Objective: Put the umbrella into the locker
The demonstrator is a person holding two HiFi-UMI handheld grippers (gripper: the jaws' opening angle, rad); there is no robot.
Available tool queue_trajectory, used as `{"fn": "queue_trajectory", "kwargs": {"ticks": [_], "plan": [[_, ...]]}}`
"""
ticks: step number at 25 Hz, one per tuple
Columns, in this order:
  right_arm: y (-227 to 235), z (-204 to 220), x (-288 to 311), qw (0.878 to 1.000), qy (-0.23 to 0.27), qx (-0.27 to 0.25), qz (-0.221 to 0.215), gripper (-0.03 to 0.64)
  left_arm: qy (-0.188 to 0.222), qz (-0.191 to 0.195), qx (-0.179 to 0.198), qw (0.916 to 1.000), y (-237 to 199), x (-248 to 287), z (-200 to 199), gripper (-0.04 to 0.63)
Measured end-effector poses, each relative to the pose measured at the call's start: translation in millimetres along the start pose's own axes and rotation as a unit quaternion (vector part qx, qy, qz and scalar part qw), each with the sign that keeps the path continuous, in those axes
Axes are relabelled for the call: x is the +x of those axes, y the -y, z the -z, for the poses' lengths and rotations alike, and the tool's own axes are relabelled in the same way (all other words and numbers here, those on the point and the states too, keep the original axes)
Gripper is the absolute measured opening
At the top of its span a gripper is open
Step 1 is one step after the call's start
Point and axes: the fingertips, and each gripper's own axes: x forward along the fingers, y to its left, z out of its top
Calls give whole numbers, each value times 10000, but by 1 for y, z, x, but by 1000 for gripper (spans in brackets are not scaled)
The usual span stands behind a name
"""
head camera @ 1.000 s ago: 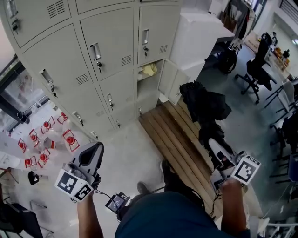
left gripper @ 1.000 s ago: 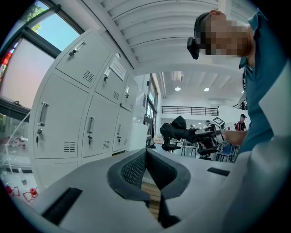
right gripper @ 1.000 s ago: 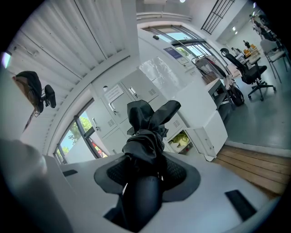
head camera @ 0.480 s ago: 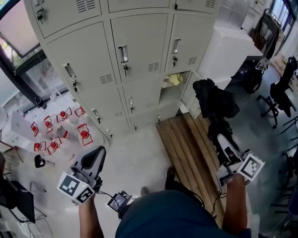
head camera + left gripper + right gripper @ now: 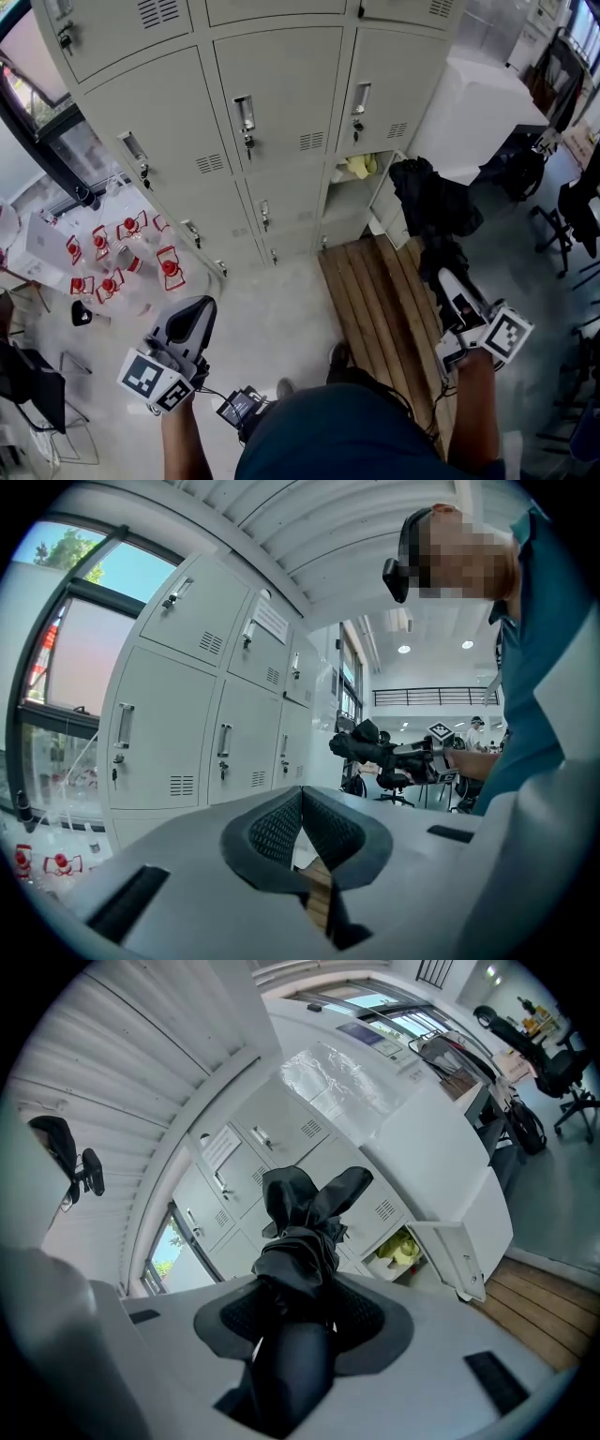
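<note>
A folded black umbrella (image 5: pixel 433 201) sticks out ahead of my right gripper (image 5: pixel 454 284), which is shut on its handle end. In the right gripper view the umbrella (image 5: pixel 306 1211) rises between the pads and points toward the lockers. One low grey locker (image 5: pixel 351 199) stands open, with its door (image 5: pixel 386 192) swung right and a yellow item (image 5: pixel 357 166) on its upper shelf. The umbrella's tip hangs just right of that opening. My left gripper (image 5: pixel 193 317) is at the lower left, over the floor, shut with nothing in it. In the left gripper view its pads (image 5: pixel 281 829) meet.
A wooden slatted bench (image 5: pixel 373 298) runs from the open locker toward me. Several red items (image 5: pixel 122 261) lie on the floor at the left, beside a window. A white cabinet (image 5: pixel 473 108) and office chairs (image 5: pixel 579 202) stand to the right. My feet (image 5: pixel 339 356) are by the bench.
The lockers have come nearer and shifted right in the head view. The right gripper has carried the umbrella toward the open locker. The left gripper has shifted a little.
</note>
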Motion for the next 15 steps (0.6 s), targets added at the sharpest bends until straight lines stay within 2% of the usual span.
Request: {"fn": "queue_trajectory", "kwargs": {"ticks": [7,11,15], "plan": [[44,-17,19,9993,-226,-204,210,198,-122,-252,130,9995,5,44,1,18],[66,-21,34,9985,-372,-372,170,198,-151,-415,129,9989,7,81,2,18],[91,-23,53,9967,-464,-609,251,198,-288,-567,343,9974,17,130,6,18]]}}
